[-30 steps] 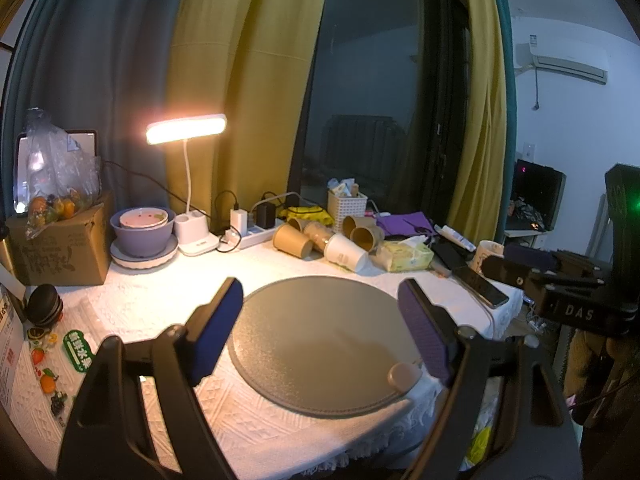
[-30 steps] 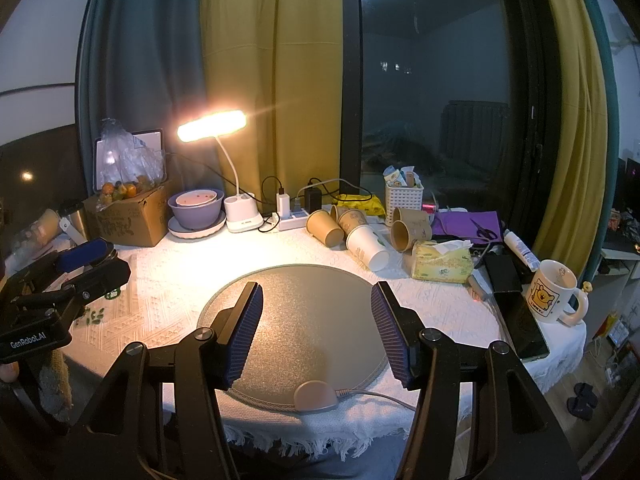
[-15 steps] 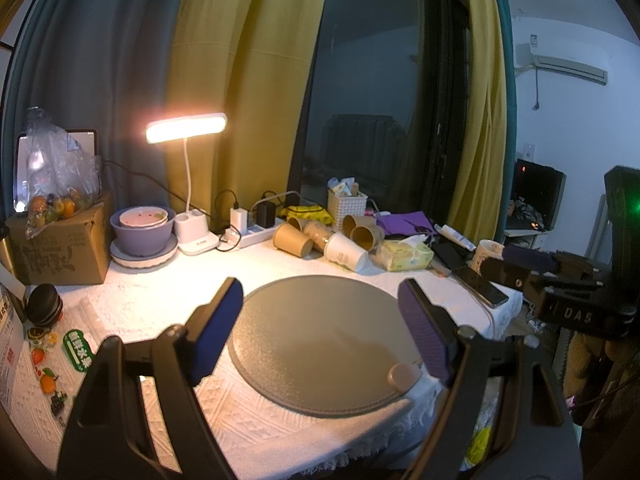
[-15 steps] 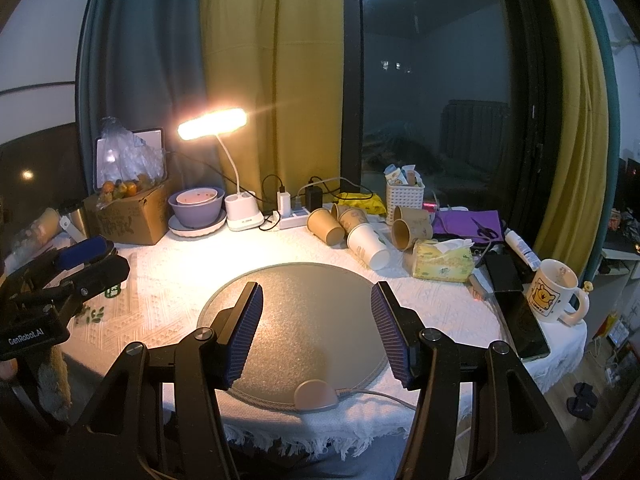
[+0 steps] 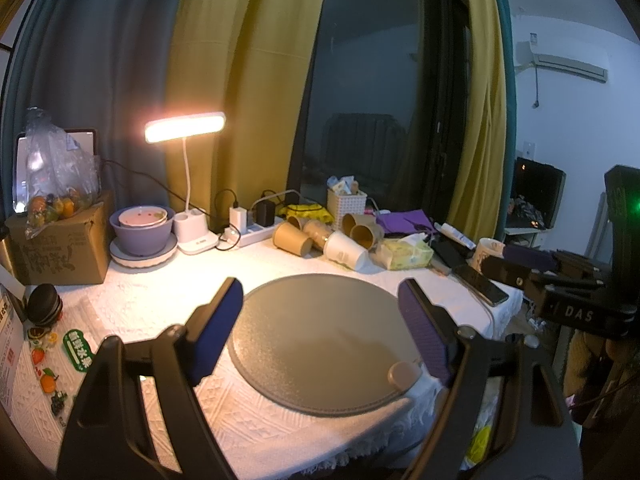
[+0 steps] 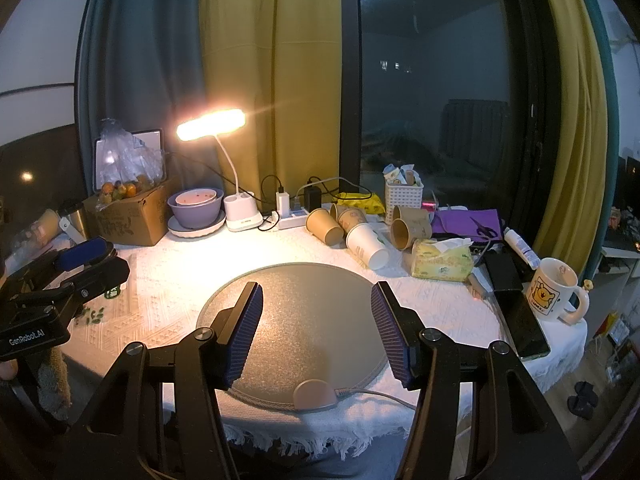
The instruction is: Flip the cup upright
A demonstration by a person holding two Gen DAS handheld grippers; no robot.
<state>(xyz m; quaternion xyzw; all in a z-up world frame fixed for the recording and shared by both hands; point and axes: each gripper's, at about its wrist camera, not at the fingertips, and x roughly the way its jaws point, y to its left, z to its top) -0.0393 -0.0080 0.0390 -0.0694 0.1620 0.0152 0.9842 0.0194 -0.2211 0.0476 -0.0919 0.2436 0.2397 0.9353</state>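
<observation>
Several paper cups lie on their sides at the back of the table: a white cup (image 6: 367, 246) (image 5: 345, 250), a brown cup (image 6: 325, 226) (image 5: 292, 239) to its left, and another brown cup (image 6: 410, 227) (image 5: 366, 231) to its right. My left gripper (image 5: 320, 328) is open and empty above the near edge of a round grey mat (image 5: 324, 344). My right gripper (image 6: 316, 328) is open and empty above the mat (image 6: 296, 320), well short of the cups.
A lit desk lamp (image 6: 236, 216), purple bowl (image 6: 196, 210), cardboard box (image 6: 128, 220) and power strip (image 6: 294, 220) stand at the back. A tissue pack (image 6: 440, 260), phone (image 6: 524, 328) and cartoon mug (image 6: 554, 296) sit right. The other gripper shows at each view's edge.
The left gripper, seen in the right wrist view, has drifted slightly left and down. Nothing else has moved.
</observation>
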